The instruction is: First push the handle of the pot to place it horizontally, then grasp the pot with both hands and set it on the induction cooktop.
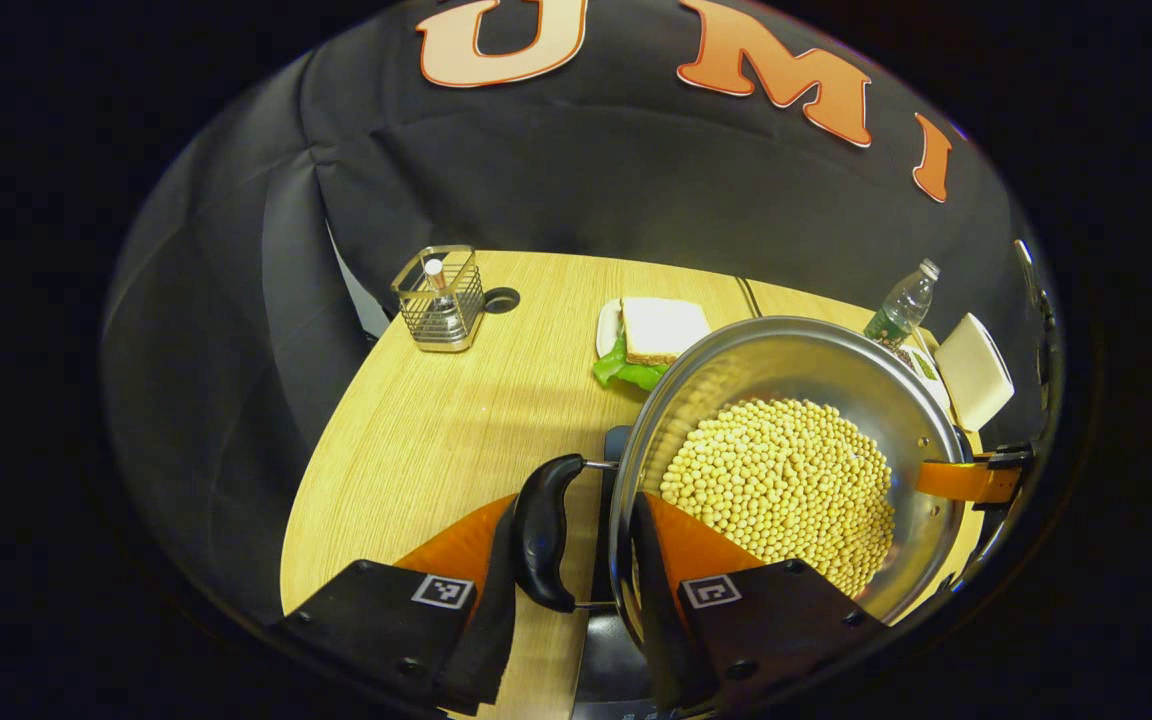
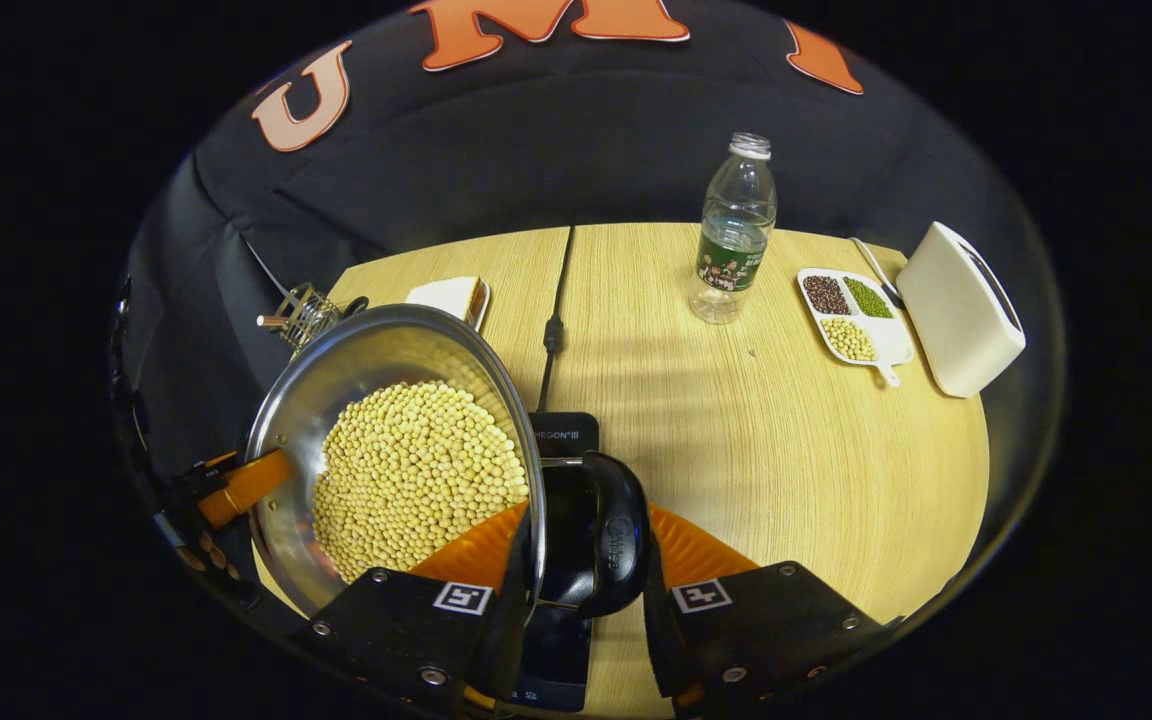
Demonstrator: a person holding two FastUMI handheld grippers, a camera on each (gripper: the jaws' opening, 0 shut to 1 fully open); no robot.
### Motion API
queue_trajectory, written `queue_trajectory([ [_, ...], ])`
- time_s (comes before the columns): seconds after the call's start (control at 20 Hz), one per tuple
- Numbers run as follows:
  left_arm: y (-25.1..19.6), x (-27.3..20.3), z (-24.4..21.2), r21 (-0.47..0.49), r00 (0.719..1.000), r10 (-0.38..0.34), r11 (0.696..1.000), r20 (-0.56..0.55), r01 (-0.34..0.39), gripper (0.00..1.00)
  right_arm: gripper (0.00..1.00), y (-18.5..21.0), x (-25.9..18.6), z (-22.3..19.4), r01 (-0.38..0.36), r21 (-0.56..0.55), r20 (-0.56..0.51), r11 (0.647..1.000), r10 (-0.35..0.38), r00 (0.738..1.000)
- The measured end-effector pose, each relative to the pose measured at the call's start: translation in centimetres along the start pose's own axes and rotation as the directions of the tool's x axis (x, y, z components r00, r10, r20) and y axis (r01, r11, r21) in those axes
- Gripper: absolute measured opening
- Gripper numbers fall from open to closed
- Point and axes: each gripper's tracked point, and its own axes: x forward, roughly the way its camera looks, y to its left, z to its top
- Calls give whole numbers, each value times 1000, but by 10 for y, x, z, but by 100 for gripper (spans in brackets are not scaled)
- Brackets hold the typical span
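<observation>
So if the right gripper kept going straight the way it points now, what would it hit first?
Nothing new until the pot's side handle gives: the right gripper already clamps it beside the pot of beans. Beyond lies bare table; the water bottle stands farther along, probably right of the line, though depth is unclear.

Pot (image 2: pixel 386 400) of beans (image 2: pixel 416 475) above the induction cooktop (image 2: pixel 564 436), bottle (image 2: pixel 733 235) behind on the table (image 2: pixel 786 450), sectioned dish (image 2: pixel 851 318) beside toaster (image 2: pixel 958 308) at right.
</observation>
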Motion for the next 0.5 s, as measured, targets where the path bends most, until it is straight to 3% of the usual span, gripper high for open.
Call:
queue_trajectory([
  [0.1, 0, 0, 0, 4, 1000, 2, 1000, -3, -2, 61, 55, -2, 4, -1, -2, 7, -1, 1000, 2, 1000],
  [0.35, -1, -2, 7, 25, 1000, 3, 1000, -15, -3, 63, 47, -10, 19, -11, -9, 33, -27, 999, 9, 1000],
  [0.5, -2, -1, 9, 37, 1000, 3, 999, -7, -3, 62, 52, -10, 21, -13, -15, 45, -25, 999, 16, 1000],
])
